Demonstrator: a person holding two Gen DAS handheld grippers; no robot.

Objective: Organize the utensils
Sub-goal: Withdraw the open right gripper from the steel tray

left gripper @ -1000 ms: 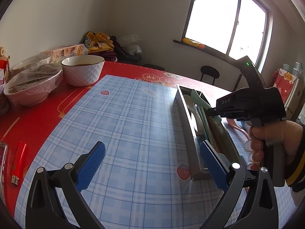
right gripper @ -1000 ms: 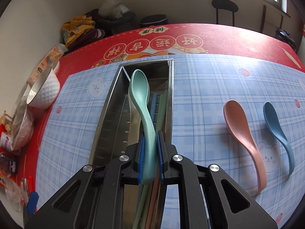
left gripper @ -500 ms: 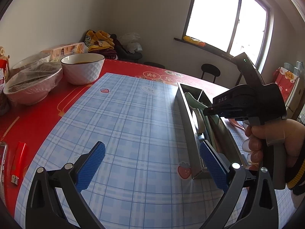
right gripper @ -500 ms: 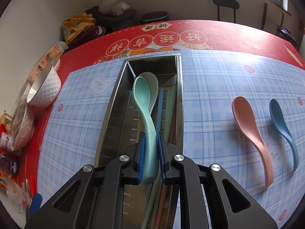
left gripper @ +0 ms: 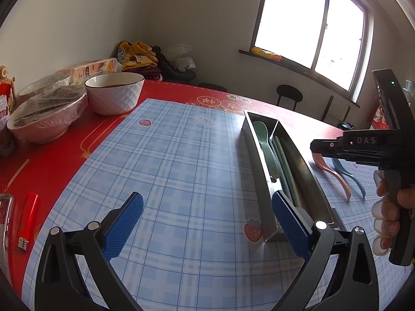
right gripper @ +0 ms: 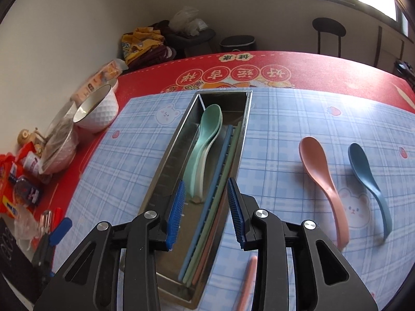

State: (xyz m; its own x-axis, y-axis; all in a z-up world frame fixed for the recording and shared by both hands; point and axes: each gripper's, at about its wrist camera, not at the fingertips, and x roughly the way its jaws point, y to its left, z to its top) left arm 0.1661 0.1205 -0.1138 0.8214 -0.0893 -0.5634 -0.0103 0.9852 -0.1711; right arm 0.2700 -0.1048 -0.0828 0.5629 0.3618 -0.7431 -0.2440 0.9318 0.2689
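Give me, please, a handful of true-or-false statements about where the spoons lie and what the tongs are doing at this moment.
1. The mint-green plastic spoon lies inside the long stainless-steel tray. True.
2. The right tongs grip the green spoon. False: they have just been opening and nothing sits between the pads.
3. The pink plastic spoon and the dark blue plastic spoon lie on the checked blue mat, outside the tray. True.
4. The left tongs hold a chopstick. False: they are open and empty.
5. The white dimpled bowl stands inside the tray. False: it stands on the red tablecloth.
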